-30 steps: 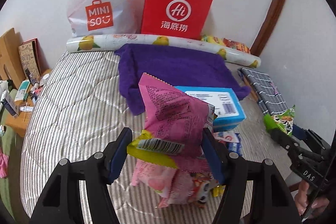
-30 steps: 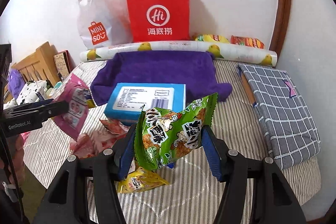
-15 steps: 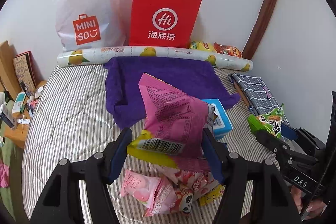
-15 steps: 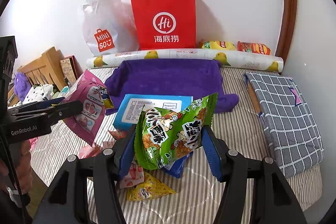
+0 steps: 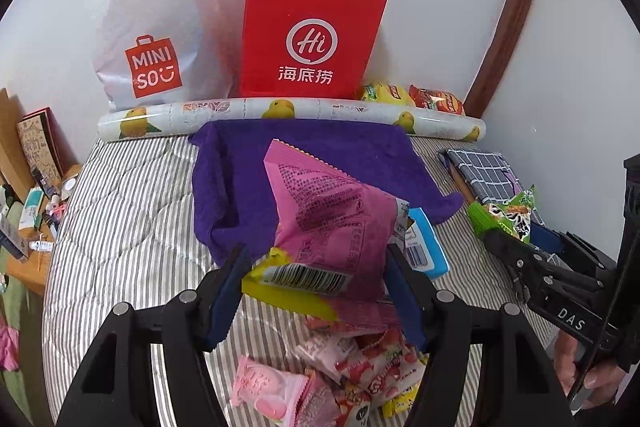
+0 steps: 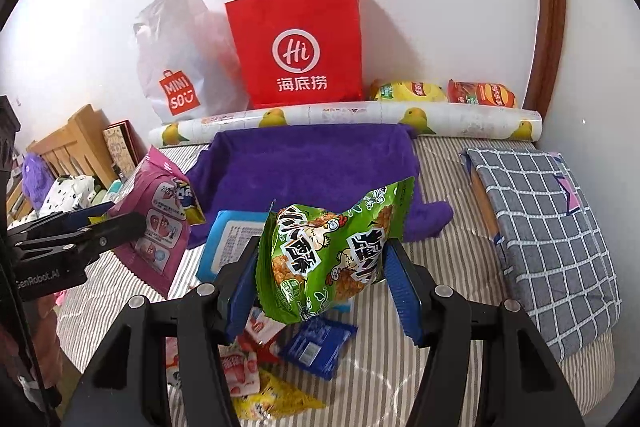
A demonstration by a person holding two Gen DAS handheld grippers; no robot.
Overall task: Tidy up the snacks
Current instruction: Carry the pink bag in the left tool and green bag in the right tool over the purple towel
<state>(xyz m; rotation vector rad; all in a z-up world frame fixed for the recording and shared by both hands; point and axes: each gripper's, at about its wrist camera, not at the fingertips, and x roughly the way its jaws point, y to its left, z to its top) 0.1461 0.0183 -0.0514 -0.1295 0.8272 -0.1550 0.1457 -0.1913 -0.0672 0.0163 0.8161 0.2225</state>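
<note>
Item 1: pink snack bag (image 5: 332, 223), glossy, printed with dense dark text, a yellow band with a barcode along its lower edge and a zigzag seal at the top. The left gripper (image 5: 316, 279) pinches it from both sides, blue pads pressed into the lower part of the bag, which fills the gap between them. The bag is held above the striped bed (image 5: 120, 227); its long axis runs from 5 o'clock up to 11 o'clock, sealed end tilted away toward the wall.

Item 2: green snack bag (image 6: 332, 255), crinkled, with cartoon chickens and bold black-and-white characters. The right gripper (image 6: 320, 279) clamps it at its lower half, jaws partly closed against its sides. It hangs above the bed; its long axis leans from 7 o'clock to 1 o'clock, upper corner pointing at the wall.

Item 3: loose small packets (image 5: 352, 371), pink, red and yellow, heaped on the bed directly beneath the grippers, with a blue packet (image 6: 316, 345) among them.

Item 4: blue box (image 5: 424, 243), flat on the bed just beyond the heap.

Item 5: purple towel (image 5: 312, 163), spread at 12 o'clock behind the box.

Item 6: patterned roll (image 5: 288, 111), lying crosswise past the towel.

Item 7: red paper bag (image 5: 308, 39) and white plastic bag (image 5: 156, 27), upright against the wall.
</note>
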